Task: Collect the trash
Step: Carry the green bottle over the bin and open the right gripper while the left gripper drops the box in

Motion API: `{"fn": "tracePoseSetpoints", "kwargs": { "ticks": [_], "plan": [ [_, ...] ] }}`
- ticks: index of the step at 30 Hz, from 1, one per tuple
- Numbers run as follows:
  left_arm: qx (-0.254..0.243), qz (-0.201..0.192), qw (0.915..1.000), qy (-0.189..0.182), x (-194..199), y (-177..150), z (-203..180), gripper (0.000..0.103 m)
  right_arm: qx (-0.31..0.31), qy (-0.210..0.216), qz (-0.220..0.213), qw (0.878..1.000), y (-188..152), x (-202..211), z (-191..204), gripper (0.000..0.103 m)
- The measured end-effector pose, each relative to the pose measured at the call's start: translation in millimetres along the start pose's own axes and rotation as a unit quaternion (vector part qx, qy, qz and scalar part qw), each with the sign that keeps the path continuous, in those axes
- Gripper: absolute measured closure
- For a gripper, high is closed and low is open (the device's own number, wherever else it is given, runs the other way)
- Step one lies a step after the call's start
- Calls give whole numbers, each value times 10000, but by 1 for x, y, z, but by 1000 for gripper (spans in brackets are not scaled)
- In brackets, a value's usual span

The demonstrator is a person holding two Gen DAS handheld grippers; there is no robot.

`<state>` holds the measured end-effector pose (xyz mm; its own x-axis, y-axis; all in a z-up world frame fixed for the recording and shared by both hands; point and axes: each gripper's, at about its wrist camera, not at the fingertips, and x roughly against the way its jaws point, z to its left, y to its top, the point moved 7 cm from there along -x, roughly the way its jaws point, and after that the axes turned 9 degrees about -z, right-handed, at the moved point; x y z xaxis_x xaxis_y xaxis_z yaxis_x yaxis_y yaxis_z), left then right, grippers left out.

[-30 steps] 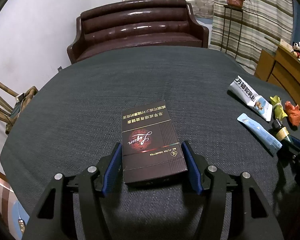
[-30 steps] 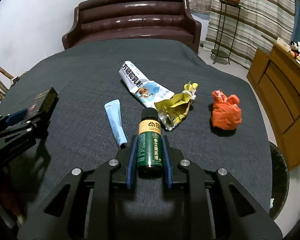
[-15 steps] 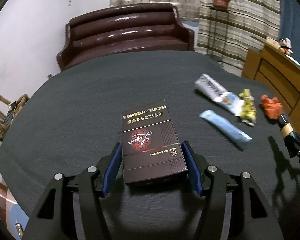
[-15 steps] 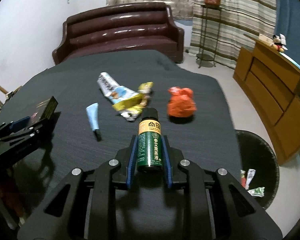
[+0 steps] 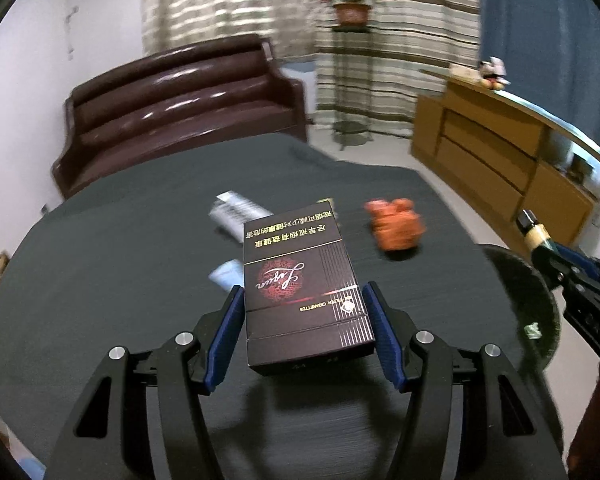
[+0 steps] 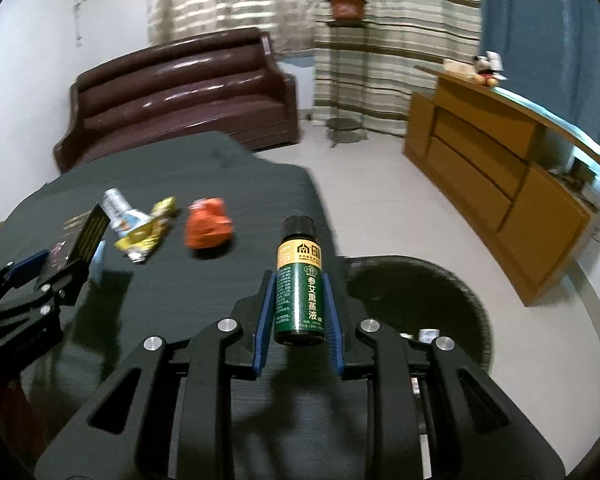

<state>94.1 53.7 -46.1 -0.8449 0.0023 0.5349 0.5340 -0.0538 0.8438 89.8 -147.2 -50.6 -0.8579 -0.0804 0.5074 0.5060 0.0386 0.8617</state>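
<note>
Right wrist view: your right gripper (image 6: 298,312) clamps small green glass bottle (image 6: 299,282) | left gripper (image 5: 306,330) clamps dark cigarette box (image 5: 300,280) | centre bottle over round black bin (image 6: 452,304) before releasing.

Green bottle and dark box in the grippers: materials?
Green bottle: probably glass or hard plastic, glossy, black cap, printed paper-like label; look leaves it open. Dark box: printed cardboard, slight sheen, crisp folded edges, metallic lettering.
</note>
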Motion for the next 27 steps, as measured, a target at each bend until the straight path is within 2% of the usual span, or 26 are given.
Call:
{"fn": "tracePoseSetpoints", "kwargs": {
  "ticks": [6,13,18,27],
  "plan": [
    [-311,-78,9985,-444,-8,9,-54,44,-229,-513,4,9984,-5,-2,-58,80],
    [-652,-118,9946,-794,-21,16,-113,44,-455,-801,80,9957,-14,-7,-102,80],
    [-813,-74,9929,-861,-26,13,-139,44,-537,-881,68,9946,-16,-9,-119,80],
    [-996,24,9916,-819,-33,7,-156,44,-672,-906,65,9936,-17,-14,-134,80]
  ]
}}
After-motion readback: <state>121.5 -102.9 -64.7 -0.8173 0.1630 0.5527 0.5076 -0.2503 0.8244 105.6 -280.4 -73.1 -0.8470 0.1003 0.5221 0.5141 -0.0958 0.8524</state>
